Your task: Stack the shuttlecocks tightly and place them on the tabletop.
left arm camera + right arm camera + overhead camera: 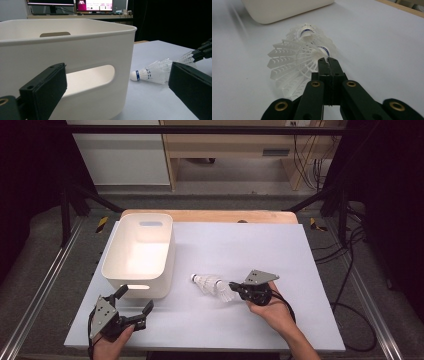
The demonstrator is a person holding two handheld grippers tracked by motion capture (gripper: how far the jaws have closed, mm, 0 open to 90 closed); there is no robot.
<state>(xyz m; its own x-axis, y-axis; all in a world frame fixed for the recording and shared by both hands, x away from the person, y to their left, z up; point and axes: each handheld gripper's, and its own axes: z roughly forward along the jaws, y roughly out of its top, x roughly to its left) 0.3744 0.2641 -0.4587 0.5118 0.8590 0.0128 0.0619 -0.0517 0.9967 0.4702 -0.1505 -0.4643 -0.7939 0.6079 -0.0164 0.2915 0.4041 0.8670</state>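
Right gripper (328, 61): jaws clenched on the skirt rim of the stacked shuttlecocks (214, 286), at 5 o'clock on the table (260, 245)
Left gripper (134, 304): jaws spread wide, nothing between them, at 7 o'clock, just before the white bin (140, 252)
Shuttlecocks: two nested, lying on their side, cork toward the bin, at its 3 o'clock
Risk: the pinch is thin on the plastic feathers; a quick lift can let them slip, or the nested pair can come apart

Bright overhead light, glare inside white bin (135, 255); dark surroundings; soft focus; near jaws blurred.
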